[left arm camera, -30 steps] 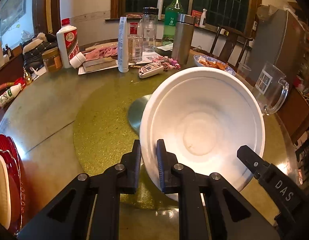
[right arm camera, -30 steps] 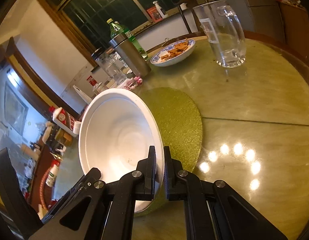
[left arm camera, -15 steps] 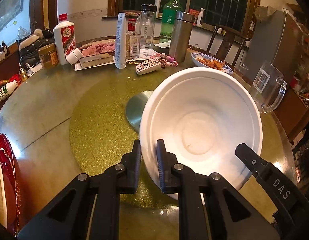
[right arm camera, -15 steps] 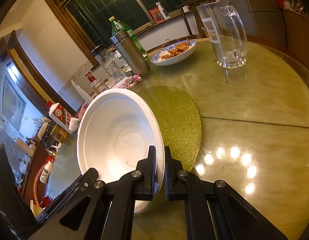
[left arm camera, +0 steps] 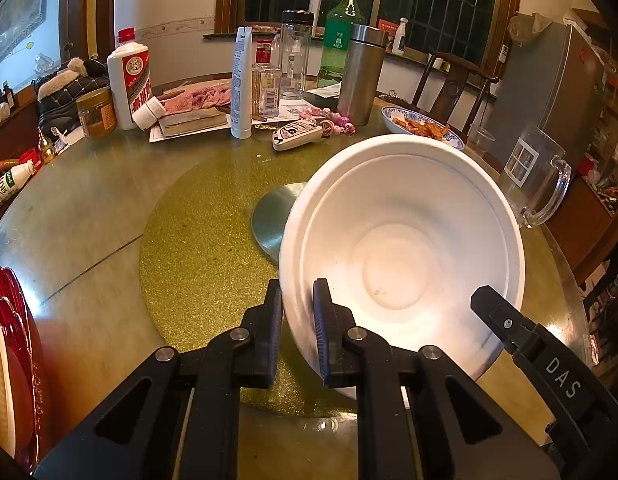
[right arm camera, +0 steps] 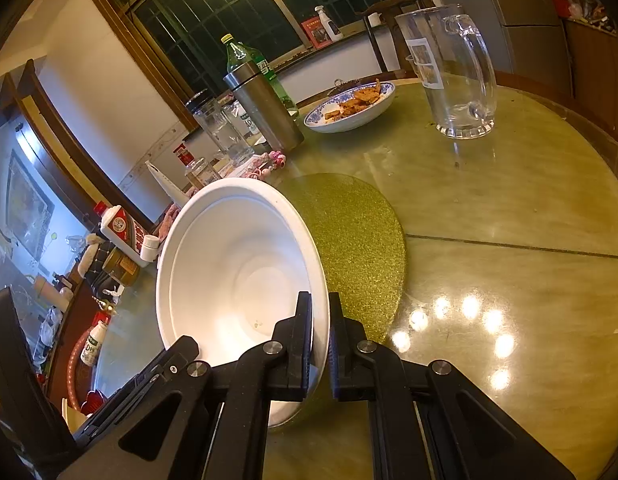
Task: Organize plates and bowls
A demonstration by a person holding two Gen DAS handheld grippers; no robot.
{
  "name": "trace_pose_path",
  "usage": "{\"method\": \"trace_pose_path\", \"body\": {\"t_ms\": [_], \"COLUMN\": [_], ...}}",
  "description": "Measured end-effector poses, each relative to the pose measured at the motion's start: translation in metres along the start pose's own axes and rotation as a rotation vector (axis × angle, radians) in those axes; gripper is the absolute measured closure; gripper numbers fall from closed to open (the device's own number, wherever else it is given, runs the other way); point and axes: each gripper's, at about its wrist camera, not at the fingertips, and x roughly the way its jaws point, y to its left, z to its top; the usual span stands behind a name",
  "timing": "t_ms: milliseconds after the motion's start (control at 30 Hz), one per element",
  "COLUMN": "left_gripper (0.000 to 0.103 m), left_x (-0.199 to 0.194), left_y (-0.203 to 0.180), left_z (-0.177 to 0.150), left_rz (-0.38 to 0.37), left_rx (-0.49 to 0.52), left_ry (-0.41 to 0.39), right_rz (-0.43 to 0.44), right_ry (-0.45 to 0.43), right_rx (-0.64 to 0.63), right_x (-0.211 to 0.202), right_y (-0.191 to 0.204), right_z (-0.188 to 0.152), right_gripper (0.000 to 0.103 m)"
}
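Bowl [left arm camera: 401, 248], white, tilted up off the table [left arm camera: 69, 216], held over the gold mat [left arm camera: 197, 240] near the table's middle. Left tool [left arm camera: 295, 308] clamped on its near-left rim, right tool [right arm camera: 320, 316] clamped on its near-right rim. Red plates [left arm camera: 9, 320] at the near left edge. Glass pitcher [right arm camera: 453, 76] and dish of fried food [right arm camera: 353, 106] toward the far right edge; bottles farther back.

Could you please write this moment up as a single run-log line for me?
left claw: shut on white bowl rim | right claw: shut on opposite rim | bowl: tilted, over gold mat | red plates: untouched
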Motion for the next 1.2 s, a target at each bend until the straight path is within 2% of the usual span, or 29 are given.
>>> {"method": "trace_pose_path", "body": {"t_ms": [1200], "left_gripper": [0.089], "left_x": [-0.0030], "left_y": [-0.0044], "left_z": [-0.0046], "left_rz": [0.006], "left_rx": [0.033], "left_ry": [-0.022], "right_rz": [-0.001], "right_ry": [-0.026], "right_rx": [-0.018], "right_x": [-0.0083], "right_y": [0.0002], "right_z": [0.0035], "right_gripper": [0.096]}}
